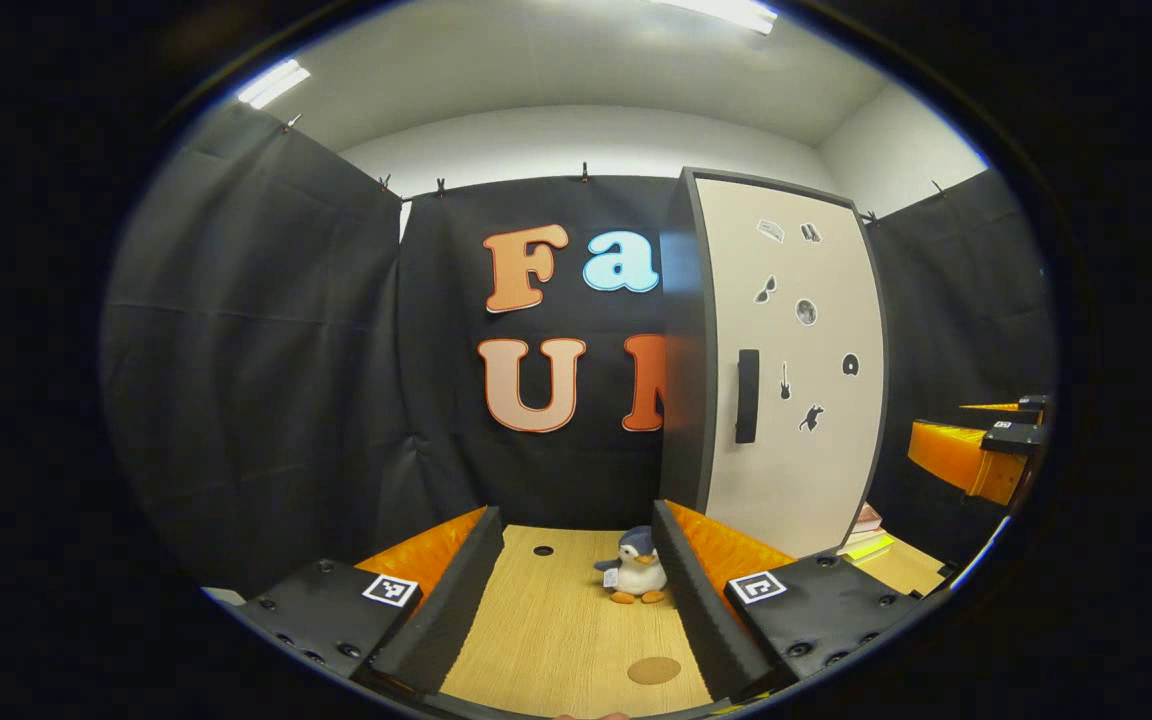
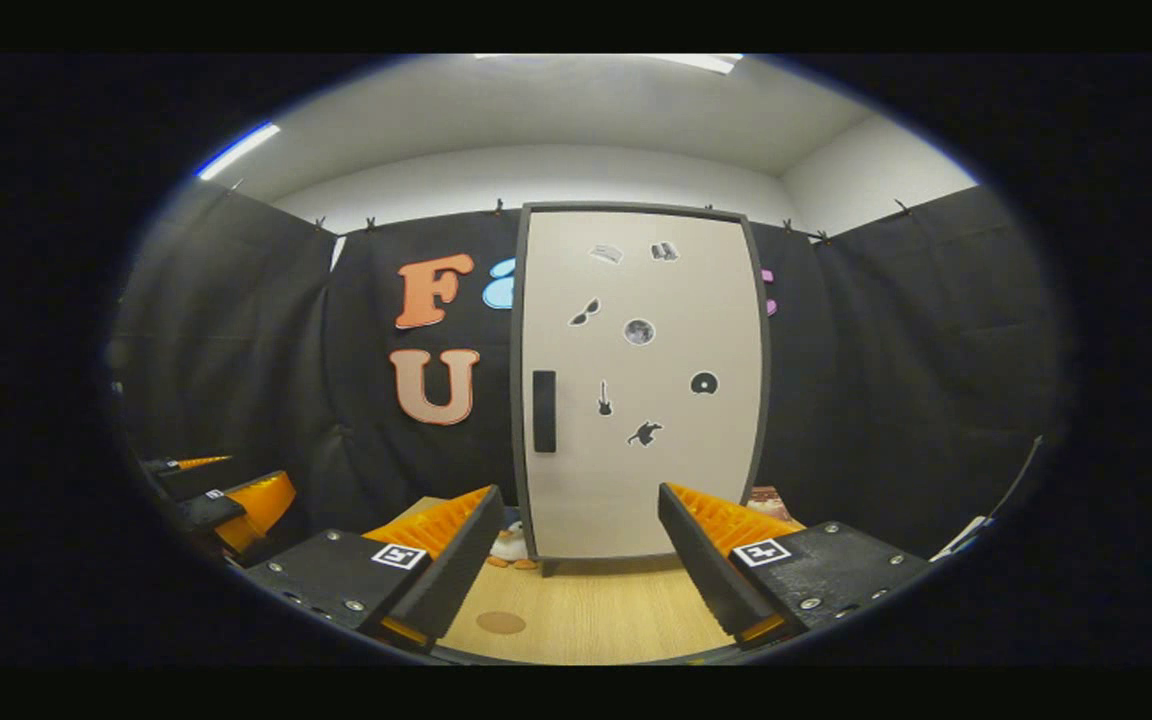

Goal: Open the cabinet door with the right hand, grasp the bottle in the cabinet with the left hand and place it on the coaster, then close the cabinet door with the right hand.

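Observation:
A tall cabinet stands on the wooden table with its pale door [image 2: 641,380] closed; a dark vertical handle [image 2: 544,411] sits near the door's left edge. The same door [image 1: 791,370] and handle [image 1: 747,396] show right of centre in the left gripper view. The bottle is hidden behind the door. A round brown coaster [image 1: 654,670] lies flat on the table near me, also low in the right gripper view as the coaster [image 2: 501,622]. My left gripper [image 1: 576,600] is open over the table. My right gripper [image 2: 576,560] is open, facing the door from a distance.
A small penguin plush [image 1: 636,567] sits on the table [image 1: 556,620] beside the cabinet's left foot. Books [image 1: 866,535] are stacked right of the cabinet. A small dark hole [image 1: 543,550] marks the tabletop. Black cloth walls close in the booth.

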`<state>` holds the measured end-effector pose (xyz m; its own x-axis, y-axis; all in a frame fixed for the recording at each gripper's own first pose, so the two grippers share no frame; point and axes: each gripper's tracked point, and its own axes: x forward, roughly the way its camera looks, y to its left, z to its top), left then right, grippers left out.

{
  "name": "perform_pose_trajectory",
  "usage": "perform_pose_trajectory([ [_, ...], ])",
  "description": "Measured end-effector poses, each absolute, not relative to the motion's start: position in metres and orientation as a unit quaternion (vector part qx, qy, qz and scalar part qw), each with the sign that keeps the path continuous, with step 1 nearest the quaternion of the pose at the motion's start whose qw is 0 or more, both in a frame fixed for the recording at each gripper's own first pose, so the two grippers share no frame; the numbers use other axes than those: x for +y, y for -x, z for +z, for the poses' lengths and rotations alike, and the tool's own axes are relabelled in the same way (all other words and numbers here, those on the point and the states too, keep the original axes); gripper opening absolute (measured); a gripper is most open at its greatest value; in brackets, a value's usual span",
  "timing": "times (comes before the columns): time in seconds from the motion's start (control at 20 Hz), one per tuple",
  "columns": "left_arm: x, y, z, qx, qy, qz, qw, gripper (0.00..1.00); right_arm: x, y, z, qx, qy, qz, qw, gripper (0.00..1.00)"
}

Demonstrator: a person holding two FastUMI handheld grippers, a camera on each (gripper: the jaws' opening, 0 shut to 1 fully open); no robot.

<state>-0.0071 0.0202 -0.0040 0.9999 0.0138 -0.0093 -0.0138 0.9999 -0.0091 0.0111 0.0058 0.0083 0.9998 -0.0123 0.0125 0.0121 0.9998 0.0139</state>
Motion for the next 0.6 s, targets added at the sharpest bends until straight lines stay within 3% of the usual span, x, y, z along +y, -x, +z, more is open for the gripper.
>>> perform_pose_trajectory([
  [0.15, 0.029, 0.002, -0.008, 0.01, 0.01, 0.008, 1.0, 0.95, 0.019, -0.032, 0.018, -0.013, -0.009, 0.003, 1.0, 0.99],
  [0.25, 0.037, -0.003, -0.009, 0.012, 0.01, 0.01, 1.0, 0.97, 0.029, -0.05, 0.029, -0.024, -0.009, 0.008, 1.0, 0.99],
  [0.35, 0.048, -0.008, -0.014, 0.015, 0.01, 0.014, 1.0, 0.97, 0.036, -0.073, 0.034, -0.027, -0.001, 0.01, 1.0, 0.92],
  [0.5, 0.063, -0.017, -0.022, 0.023, 0.01, 0.019, 0.999, 0.97, 0.048, -0.114, 0.044, -0.028, -0.007, 0.016, 0.999, 0.93],
  [0.55, 0.068, -0.021, -0.024, 0.025, 0.01, 0.021, 0.999, 0.99, 0.049, -0.126, 0.048, -0.032, -0.007, 0.014, 0.999, 0.99],
  [0.6, 0.072, -0.025, -0.027, 0.027, 0.011, 0.021, 0.999, 0.97, 0.05, -0.138, 0.05, -0.034, -0.004, 0.012, 0.999, 0.93],
])
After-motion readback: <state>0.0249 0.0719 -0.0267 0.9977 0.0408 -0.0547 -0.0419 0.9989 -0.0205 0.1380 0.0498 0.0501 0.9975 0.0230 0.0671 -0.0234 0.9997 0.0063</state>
